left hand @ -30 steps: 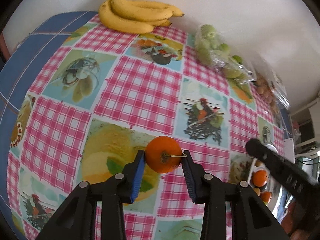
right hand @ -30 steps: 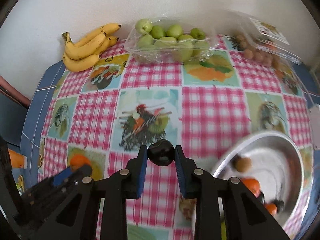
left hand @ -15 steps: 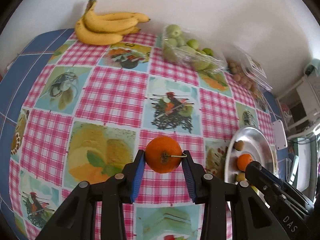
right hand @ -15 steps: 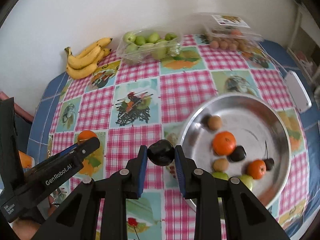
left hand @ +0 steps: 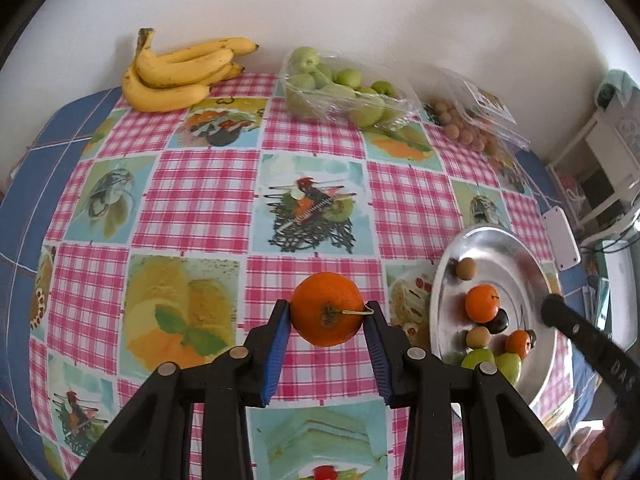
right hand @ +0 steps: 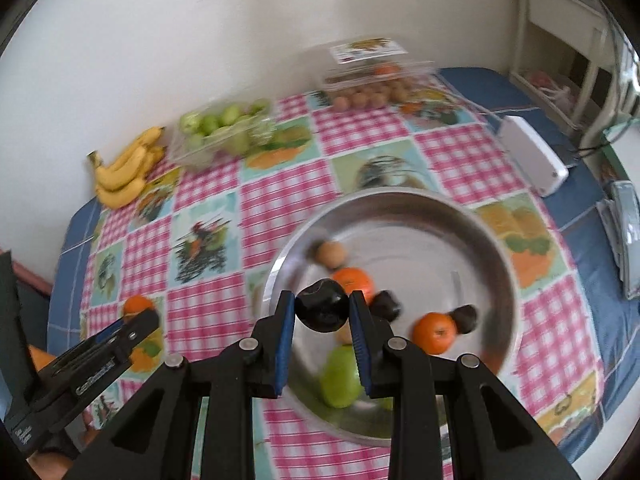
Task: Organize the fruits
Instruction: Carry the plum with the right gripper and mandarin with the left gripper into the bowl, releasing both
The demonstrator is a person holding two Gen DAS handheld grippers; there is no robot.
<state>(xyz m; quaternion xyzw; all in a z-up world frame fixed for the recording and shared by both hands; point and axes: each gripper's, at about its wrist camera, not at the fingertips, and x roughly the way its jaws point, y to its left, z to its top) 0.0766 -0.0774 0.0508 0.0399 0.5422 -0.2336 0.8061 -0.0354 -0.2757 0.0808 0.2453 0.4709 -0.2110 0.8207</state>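
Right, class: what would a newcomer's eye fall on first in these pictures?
The orange clamped in the left gripper above the checked cloth, and the dark plum pinched in the right gripper over the steel bowl of mixed fruit. Behind, bananas lie by the wall.

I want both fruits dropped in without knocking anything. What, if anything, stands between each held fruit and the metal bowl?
Nothing visible does. The right gripper holds the dark plum in line with the metal bowl. The left gripper holds the orange above bare tablecloth, left of the bowl.
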